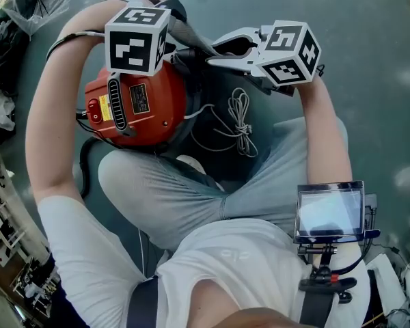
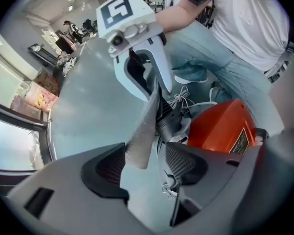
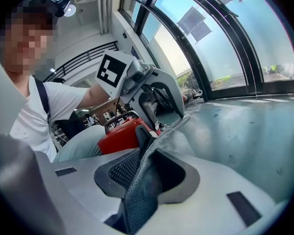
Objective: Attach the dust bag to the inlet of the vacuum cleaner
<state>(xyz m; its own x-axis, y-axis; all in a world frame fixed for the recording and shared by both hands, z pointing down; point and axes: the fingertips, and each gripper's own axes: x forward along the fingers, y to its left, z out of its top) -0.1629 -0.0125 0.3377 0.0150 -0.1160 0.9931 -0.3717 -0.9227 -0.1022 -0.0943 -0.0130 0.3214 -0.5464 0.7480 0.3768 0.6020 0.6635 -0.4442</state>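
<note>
The right tool [image 3: 147, 173] is clenched on the grey dust bag [image 2: 144, 126], which stretches across to the left tool [image 2: 147, 164]. That tool's jaws stand released around the fabric, above the red vacuum cleaner [image 1: 140, 111].

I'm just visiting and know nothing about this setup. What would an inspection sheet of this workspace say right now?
Surface: smooth grey-green floor.
Job's things: red vacuum cleaner between the person's legs; grey dust bag drawn between the claws.
Clutter: plastic bags at the edge.
Grippers: left claw open, bag fabric loose between its jaws; right claw shut on the dust bag.
Cables: white cord beside the vacuum cleaner.
Surroundings: large windows, crowded shelves.
</note>
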